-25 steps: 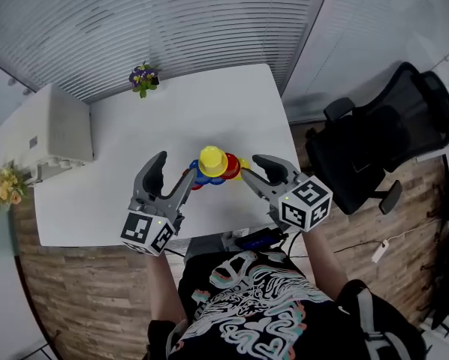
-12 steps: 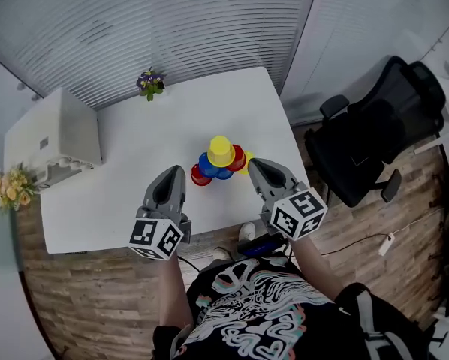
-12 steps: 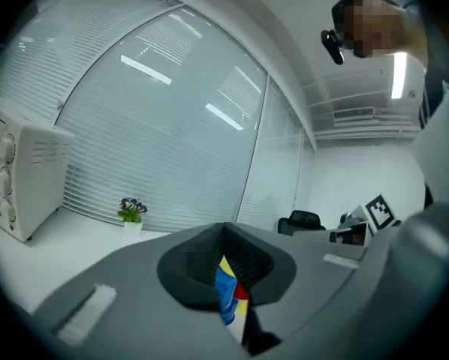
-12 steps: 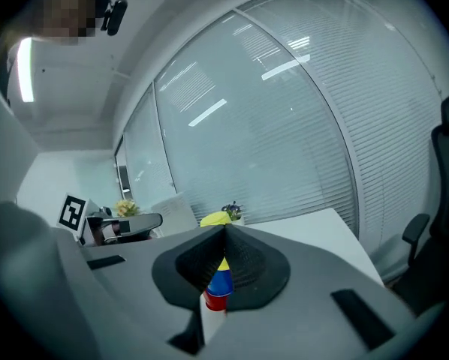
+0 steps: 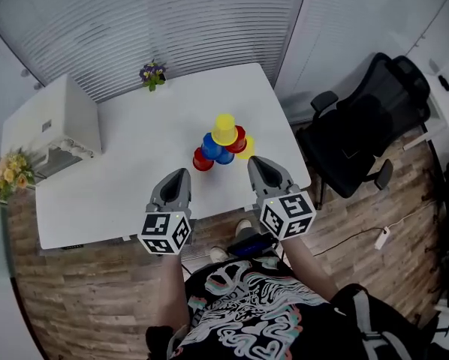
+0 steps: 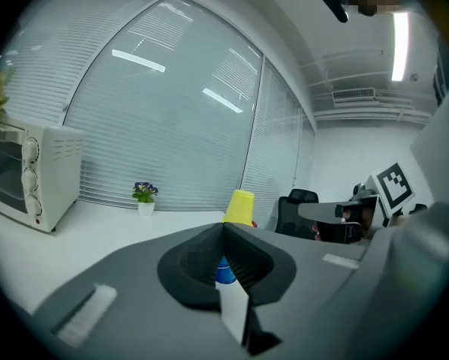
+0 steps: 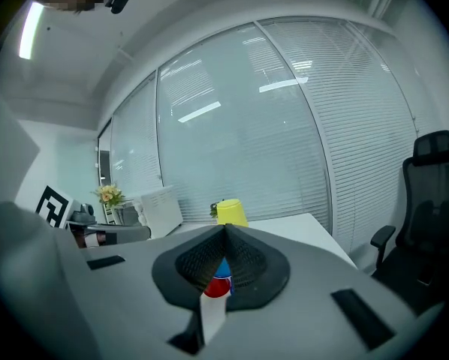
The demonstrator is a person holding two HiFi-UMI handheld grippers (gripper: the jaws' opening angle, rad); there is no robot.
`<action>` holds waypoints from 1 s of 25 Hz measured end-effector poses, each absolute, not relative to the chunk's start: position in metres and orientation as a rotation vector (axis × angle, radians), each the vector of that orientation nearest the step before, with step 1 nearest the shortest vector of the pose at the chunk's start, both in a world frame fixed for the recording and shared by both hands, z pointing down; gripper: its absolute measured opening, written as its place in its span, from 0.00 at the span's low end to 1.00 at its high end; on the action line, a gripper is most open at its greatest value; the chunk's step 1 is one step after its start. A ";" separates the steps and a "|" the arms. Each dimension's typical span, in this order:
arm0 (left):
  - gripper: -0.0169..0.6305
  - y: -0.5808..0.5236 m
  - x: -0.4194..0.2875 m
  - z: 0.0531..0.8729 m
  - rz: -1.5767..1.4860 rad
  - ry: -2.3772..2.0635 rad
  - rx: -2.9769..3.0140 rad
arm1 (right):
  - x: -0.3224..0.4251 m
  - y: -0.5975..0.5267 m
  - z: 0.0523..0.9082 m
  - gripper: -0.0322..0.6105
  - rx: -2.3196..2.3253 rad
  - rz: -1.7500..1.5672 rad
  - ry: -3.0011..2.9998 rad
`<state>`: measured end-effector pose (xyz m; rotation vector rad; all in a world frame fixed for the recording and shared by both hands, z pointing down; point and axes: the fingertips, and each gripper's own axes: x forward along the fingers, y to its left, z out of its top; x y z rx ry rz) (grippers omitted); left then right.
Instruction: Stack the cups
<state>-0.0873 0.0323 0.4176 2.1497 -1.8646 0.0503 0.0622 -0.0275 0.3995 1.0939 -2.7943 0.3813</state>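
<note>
My left tool (image 5: pixel 181 172) and right tool (image 5: pixel 253 161) are both pinched together, empty (nothing between the jaws). The pyramid of small plastic cups (image 5: pixel 223 142), yellow topmost, stands on the white bench (image 5: pixel 142 152) just beyond, seemingly untouched.

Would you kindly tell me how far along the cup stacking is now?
Done: the cups stand in a pyramid on the table, yellow cup on top. In hand: nothing; left gripper and right gripper, jaws just closed, are empty, short of the stack. Left: seemingly nothing.
</note>
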 end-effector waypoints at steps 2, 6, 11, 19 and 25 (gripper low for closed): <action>0.03 0.039 -0.087 0.414 0.050 -1.866 2.166 | 0.062 -0.020 0.397 0.05 1.109 0.367 -2.788; 0.03 0.046 -0.089 0.410 0.052 -1.874 2.175 | 0.061 -0.012 0.393 0.05 1.124 0.338 -2.780; 0.03 0.053 -0.089 0.409 0.048 -1.881 2.166 | 0.062 -0.006 0.394 0.05 1.132 0.336 -2.767; 0.03 0.056 -0.086 0.410 0.050 -1.868 2.170 | 0.065 -0.002 0.394 0.05 1.125 0.332 -2.756; 0.03 0.056 -0.084 0.412 0.042 -1.863 2.169 | 0.069 -0.002 0.395 0.05 1.126 0.340 -2.755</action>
